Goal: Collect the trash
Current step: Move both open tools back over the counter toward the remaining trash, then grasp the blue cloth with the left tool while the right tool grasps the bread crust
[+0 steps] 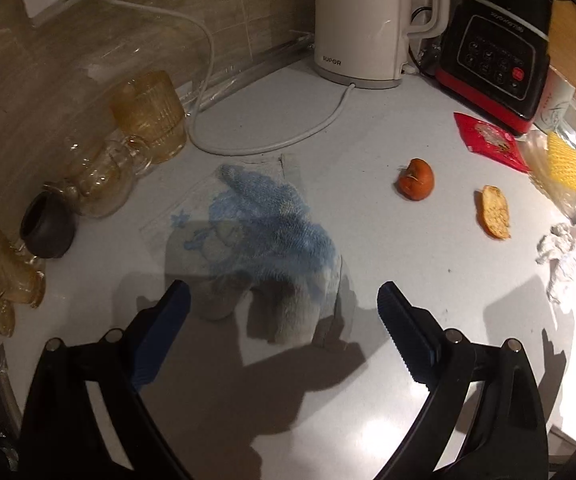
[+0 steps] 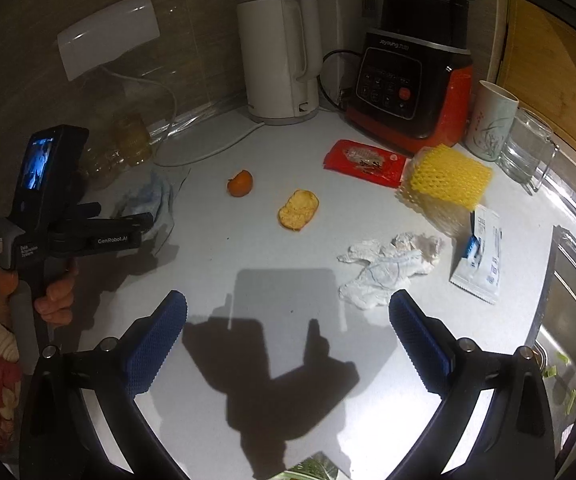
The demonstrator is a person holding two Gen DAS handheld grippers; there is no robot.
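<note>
While both grippers hover w/ nothing held, the smooth pale-grey bench (image 2: pixel 208 280) carries everything. Biggest at the back: glossy black-and-red blender base (image 2: pixel 407 88) w/ button panel, then a matte white plastic kettle (image 2: pixel 280 60), tall and boxy, cord curling off its foot. Limp blue-and-white terry cloth (image 1: pixel 264 232) lies flat just ahead of the left gripper (image 1: pixel 284 300). Amber ribbed glass mugs (image 1: pixel 156 116) sit along the left wall.

Trash, approx. largest down: yellow foam net sleeve (image 2: pixel 447 176), soft lattice texture, touching a shiny red foil wrapper (image 2: pixel 363 162); crumpled white tissue (image 2: pixel 387 264), wrinkled, close in front of the right gripper (image 2: pixel 288 312); white sachet (image 2: pixel 483 256) w/ blue print, flat, beside the tissue; curled orange peel piece (image 2: pixel 299 209), pithy side up; smaller rounded orange peel (image 2: pixel 240 183), skin side out, near it but apart.

Left jaws: spread wide, ribbed blue pads (image 1: pixel 168 320) touching nothing. Right jaws: equally wide apart, dimpled blue pads (image 2: pixel 160 336), no contact w/ anything.
</note>
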